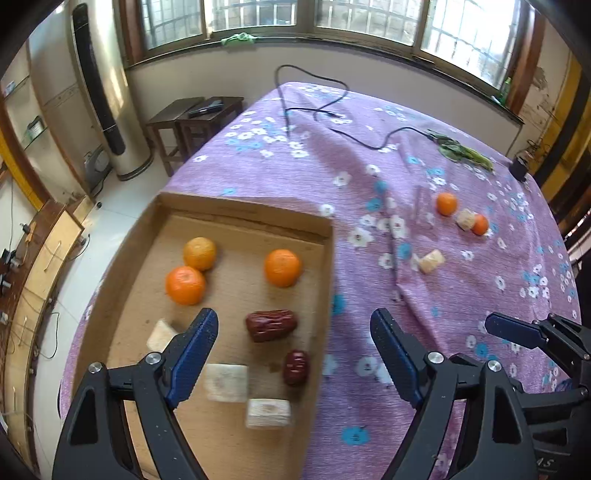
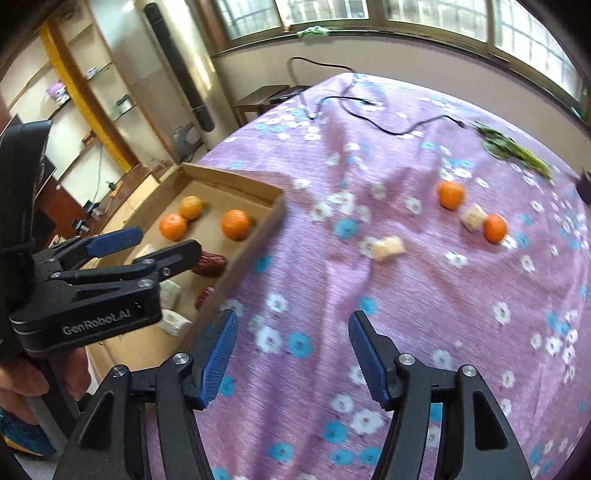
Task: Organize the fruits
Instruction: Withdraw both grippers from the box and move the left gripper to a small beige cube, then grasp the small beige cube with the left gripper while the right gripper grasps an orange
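- Bright daylight enters through the windows [image 1: 258,18] behind the table [image 1: 369,184].
- Soft shadows fall beneath the oranges [image 1: 282,267].
- Fisheye bending and dark corners; slight motion blur.

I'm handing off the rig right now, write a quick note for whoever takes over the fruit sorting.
Left gripper: open, empty, over the cardboard tray.
Right gripper: open, empty, over the purple tablecloth.
Done: tray holds three oranges, two red dates and three pale blocks.
Left: two oranges and two pale blocks lie out on the cloth.
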